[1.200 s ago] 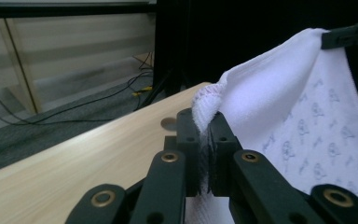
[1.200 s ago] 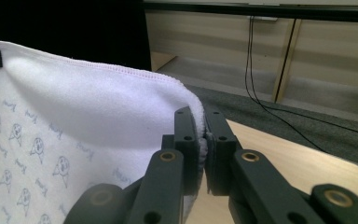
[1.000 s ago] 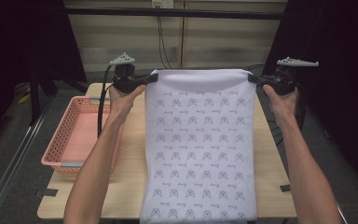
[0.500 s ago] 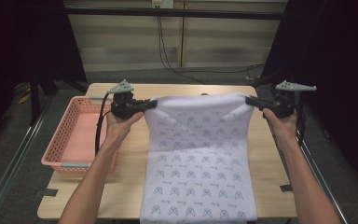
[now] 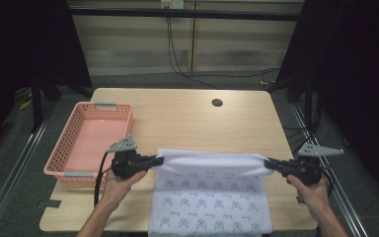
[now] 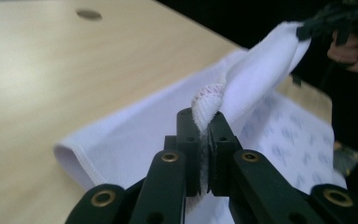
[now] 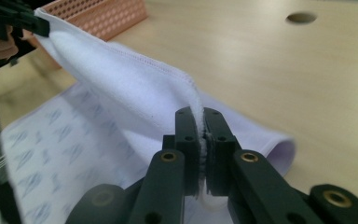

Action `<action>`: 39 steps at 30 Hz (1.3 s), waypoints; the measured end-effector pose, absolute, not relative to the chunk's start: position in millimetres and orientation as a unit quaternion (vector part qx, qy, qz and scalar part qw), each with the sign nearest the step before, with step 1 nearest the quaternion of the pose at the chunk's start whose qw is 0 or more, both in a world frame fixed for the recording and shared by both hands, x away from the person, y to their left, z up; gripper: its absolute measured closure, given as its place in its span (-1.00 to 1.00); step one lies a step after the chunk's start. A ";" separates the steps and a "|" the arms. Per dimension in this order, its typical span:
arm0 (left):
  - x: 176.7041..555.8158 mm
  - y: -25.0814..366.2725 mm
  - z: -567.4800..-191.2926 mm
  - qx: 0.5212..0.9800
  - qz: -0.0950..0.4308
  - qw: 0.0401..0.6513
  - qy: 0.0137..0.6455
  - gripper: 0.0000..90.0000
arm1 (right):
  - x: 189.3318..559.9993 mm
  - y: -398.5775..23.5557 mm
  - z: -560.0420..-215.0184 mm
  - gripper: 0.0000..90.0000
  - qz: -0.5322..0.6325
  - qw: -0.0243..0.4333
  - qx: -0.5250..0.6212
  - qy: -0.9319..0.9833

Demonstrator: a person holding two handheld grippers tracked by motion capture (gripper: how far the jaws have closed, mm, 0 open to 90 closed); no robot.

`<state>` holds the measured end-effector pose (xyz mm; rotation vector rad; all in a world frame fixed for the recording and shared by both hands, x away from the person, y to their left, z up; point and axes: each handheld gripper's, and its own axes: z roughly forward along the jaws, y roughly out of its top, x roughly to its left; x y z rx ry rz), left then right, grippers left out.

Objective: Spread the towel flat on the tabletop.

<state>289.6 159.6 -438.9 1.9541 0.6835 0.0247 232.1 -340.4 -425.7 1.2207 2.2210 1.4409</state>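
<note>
Basically no legible txt on towel (image 5: 212, 197) (just small repeated prints).

Lab: black curtains (image 5: 24, 44) and cables (image 5: 177, 44) surround table (image 5: 187, 118).

You face a pale wooden surface (image 5: 192, 118) with a round cable hole (image 5: 217, 102); beyond it, a light panelled wall (image 5: 227, 44), dark curtains (image 5: 24, 44) on both sides.
</note>
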 end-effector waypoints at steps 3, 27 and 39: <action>267.5 159.8 -448.3 0.830 -0.003 0.479 0.284 0.91 | 210.2 -334.7 -440.6 0.91 0.484 0.084 0.414 0.766; 269.2 146.4 -496.4 0.869 -0.024 0.387 0.306 0.92 | 211.1 -312.6 -492.1 0.93 0.348 0.043 0.432 0.831; 334.1 136.0 -499.9 0.850 -0.007 0.391 0.352 0.93 | 265.8 -307.9 -492.9 0.93 0.330 0.094 0.451 0.824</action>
